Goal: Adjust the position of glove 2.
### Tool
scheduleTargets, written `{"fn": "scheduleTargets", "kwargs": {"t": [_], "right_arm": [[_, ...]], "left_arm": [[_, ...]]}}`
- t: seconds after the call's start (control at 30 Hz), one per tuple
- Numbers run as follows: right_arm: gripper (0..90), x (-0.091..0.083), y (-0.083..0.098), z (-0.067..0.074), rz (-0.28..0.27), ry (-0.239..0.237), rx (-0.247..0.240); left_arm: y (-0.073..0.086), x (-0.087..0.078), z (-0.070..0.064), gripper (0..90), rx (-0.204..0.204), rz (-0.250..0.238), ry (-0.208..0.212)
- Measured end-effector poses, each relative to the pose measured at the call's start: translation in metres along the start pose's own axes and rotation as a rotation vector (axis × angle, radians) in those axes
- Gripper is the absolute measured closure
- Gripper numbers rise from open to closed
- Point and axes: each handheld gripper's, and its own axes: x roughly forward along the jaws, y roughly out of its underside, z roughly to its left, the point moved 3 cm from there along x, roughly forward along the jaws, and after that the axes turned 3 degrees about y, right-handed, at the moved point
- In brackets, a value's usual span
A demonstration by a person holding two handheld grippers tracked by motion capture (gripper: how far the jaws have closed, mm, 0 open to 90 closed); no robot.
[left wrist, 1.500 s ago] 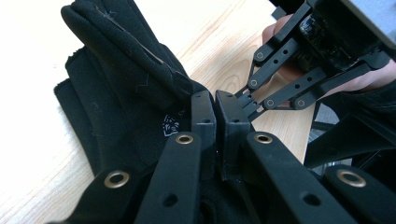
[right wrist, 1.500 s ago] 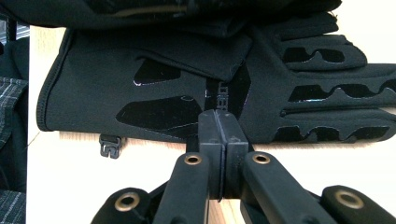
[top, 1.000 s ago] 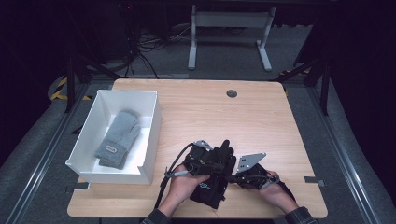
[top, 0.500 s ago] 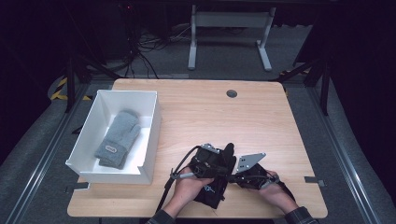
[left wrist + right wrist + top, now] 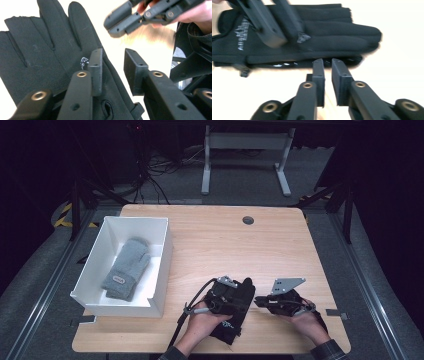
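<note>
**Both grippers loosened at the black glove**

At the far left of your table sits the white box (image 5: pixel 159 245), with a grey mitten (image 5: pixel 125 268) lying flat inside it, well apart from your hands.

Your left gripper (image 5: pixel 246 296) is over the black glove (image 5: pixel 233 329), which lies flat on the wooden table (image 5: pixel 225 240) near the front edge, just right of the box. In the left gripper view the jaws of this gripper (image 5: pixel 113 68) have just been opening and stand a little apart above the glove (image 5: pixel 37 55); one pad hangs over the fabric by the small white logo, the other over the glove's edge, and nothing is pinched between them. Whether that pad touches the cloth is hard to say from this angle.

Your right gripper (image 5: pixel 259 301) is just right of the glove, pointing at it. In the right gripper view its jaws (image 5: pixel 327 65) have also just been opening, leaving a narrow gap, with their tips at the glove's (image 5: pixel 312 32) near edge and nothing gripped.
</note>
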Motion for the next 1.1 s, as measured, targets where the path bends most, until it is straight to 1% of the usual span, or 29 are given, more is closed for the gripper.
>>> {"fn": "scheduleTargets", "kwargs": {"t": [0.03, 0.07, 0.13, 0.2, 0.3, 0.37, 0.4, 0.43, 0.47, 0.53, 0.63, 0.67, 0.7, 0.73, 0.77, 0.87, 0.9, 0.93, 0.97, 1.03, 1.07, 1.1], "right_arm": [[77.1, -0.003, 0.002, -0.004, -0.005, 0.011, 0.012], [72.7, -0.007, 0.005, -0.008, -0.009, 0.023, 0.027], [67.1, -0.010, 0.009, -0.014, -0.010, 0.040, 0.054], [61.2, -0.011, 0.013, -0.019, -0.003, 0.056, 0.069], [51.6, -0.008, 0.018, -0.023, 0.014, 0.082, 0.084], [46.2, -0.007, 0.019, -0.025, 0.022, 0.093, 0.087], [43.2, -0.006, 0.020, -0.026, 0.029, 0.111, 0.087], [40.7, -0.005, 0.021, -0.027, 0.032, 0.117, 0.087], [38.7, -0.004, 0.021, -0.028, 0.035, 0.127, 0.091], [35.6, -0.004, 0.023, -0.030, 0.034, 0.142, 0.106], [32.8, -0.003, 0.025, -0.033, 0.035, 0.164, 0.110], [32.2, -0.002, 0.026, -0.034, 0.036, 0.168, 0.114], [31.9, -0.002, 0.026, -0.035, 0.038, 0.173, 0.116], [31.9, -0.002, 0.026, -0.035, 0.038, 0.173, 0.116], [30.8, -0.002, 0.027, -0.036, 0.040, 0.183, 0.114], [29.3, -0.001, 0.028, -0.038, 0.037, 0.200, 0.117], [29.0, -0.002, 0.028, -0.038, 0.036, 0.202, 0.120], [28.3, -0.001, 0.029, -0.039, 0.035, 0.205, 0.120], [27.9, -0.001, 0.029, -0.039, 0.036, 0.209, 0.120], [27.6, 0.000, 0.029, -0.040, 0.039, 0.209, 0.124], [27.0, 0.001, 0.029, -0.040, 0.041, 0.215, 0.122], [26.9, 0.001, 0.030, -0.040, 0.045, 0.218, 0.121]], "left_arm": [[0.001, 0.001, -0.002, 77.8, 0.001, 0.007, 0.008], [0.001, 0.001, -0.002, 82.1, 0.003, 0.016, 0.008], [0.003, 0.005, -0.005, 86.3, 0.010, 0.039, 0.016], [0.005, 0.010, -0.009, 88.8, 0.014, 0.061, 0.029], [0.009, 0.017, -0.013, 90.0, 0.020, 0.098, 0.033], [0.012, 0.021, -0.013, 90.0, 0.028, 0.123, 0.021], [0.012, 0.022, -0.013, 90.0, 0.030, 0.129, 0.016], [0.014, 0.023, -0.014, 90.0, 0.024, 0.138, 0.016], [0.014, 0.023, -0.014, 90.0, 0.037, 0.148, 0.007], [0.015, 0.021, -0.015, 90.0, 0.045, 0.161, -0.007], [0.019, 0.017, -0.014, 90.0, 0.065, 0.199, -0.035], [0.020, 0.016, -0.014, 90.0, 0.066, 0.206, -0.044], [0.020, 0.016, -0.014, 90.0, 0.066, 0.206, -0.044], [0.022, 0.013, -0.013, 90.0, 0.079, 0.220, -0.067], [0.023, 0.011, -0.012, 90.0, 0.078, 0.217, -0.075], [0.026, 0.002, -0.008, 90.0, 0.091, 0.231, -0.116], [0.027, 0.000, -0.007, 90.0, 0.087, 0.231, -0.126], [0.028, -0.003, -0.006, 90.0, 0.093, 0.235, -0.136], [0.029, -0.006, -0.004, 90.0, 0.108, 0.244, -0.151], [0.032, -0.011, -0.001, 90.0, 0.110, 0.252, -0.180], [0.034, -0.015, 0.001, 90.0, 0.111, 0.263, -0.193], [0.035, -0.016, 0.002, 90.0, 0.111, 0.268, -0.199]]}}
